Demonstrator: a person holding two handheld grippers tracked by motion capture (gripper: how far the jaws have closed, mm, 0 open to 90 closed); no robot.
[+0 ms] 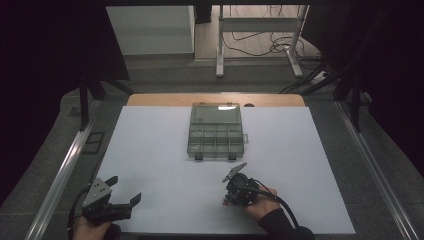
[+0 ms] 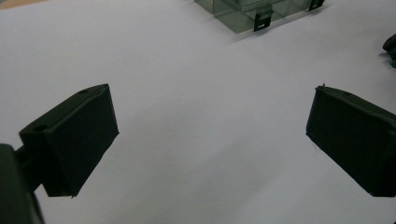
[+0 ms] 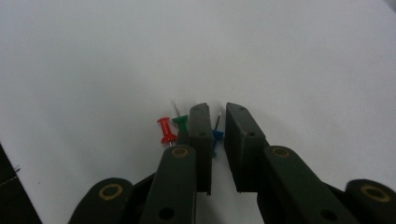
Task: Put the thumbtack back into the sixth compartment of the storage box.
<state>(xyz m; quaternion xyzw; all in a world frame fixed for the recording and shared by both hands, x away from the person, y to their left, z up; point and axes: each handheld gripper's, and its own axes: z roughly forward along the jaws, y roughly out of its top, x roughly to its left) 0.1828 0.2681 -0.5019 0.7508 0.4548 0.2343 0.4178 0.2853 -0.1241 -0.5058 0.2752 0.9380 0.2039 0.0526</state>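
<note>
Left gripper (image 1: 125, 190) agape, right gripper (image 3: 215, 122) nearly closed

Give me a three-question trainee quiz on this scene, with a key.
1. True or false: the left tool stands open.
2. Which pin sits between the jaws of the right tool? A red, B green, C blue.
3. How many pins lie at that tool?
Key: 1 true. 2 C, the blue pin. 3 three: the blue pin, a red pin and a green pin.
</note>
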